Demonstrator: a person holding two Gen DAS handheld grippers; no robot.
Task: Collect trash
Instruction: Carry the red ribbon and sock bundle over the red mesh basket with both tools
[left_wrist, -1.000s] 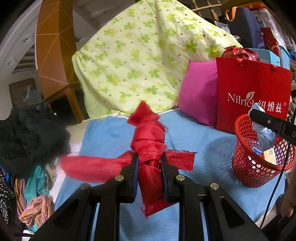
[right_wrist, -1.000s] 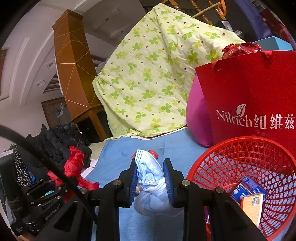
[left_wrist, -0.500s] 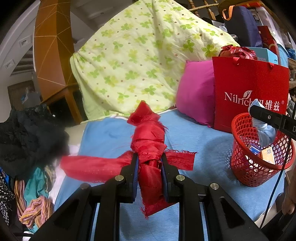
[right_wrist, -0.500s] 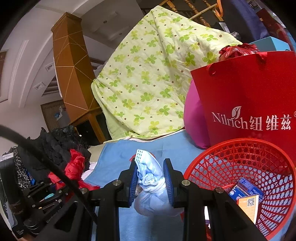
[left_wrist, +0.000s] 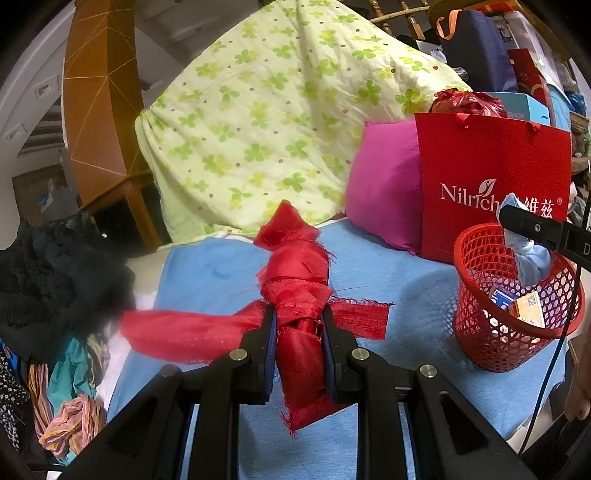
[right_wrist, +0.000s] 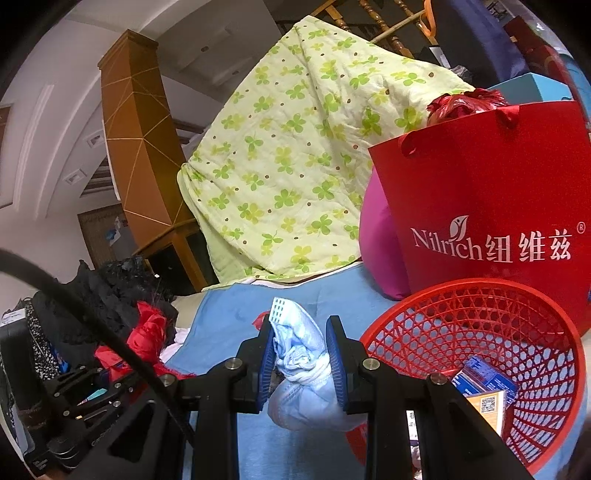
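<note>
My left tongs clamp a knotted red cloth above the blue sheet. My right tongs pinch a pale blue cloth bundle beside the red mesh basket, which holds small printed cartons.

Basket before bag

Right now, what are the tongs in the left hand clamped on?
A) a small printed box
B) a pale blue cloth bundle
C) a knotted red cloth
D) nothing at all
C: the left tongs pinch the knotted red cloth above the blue sheet.
</note>
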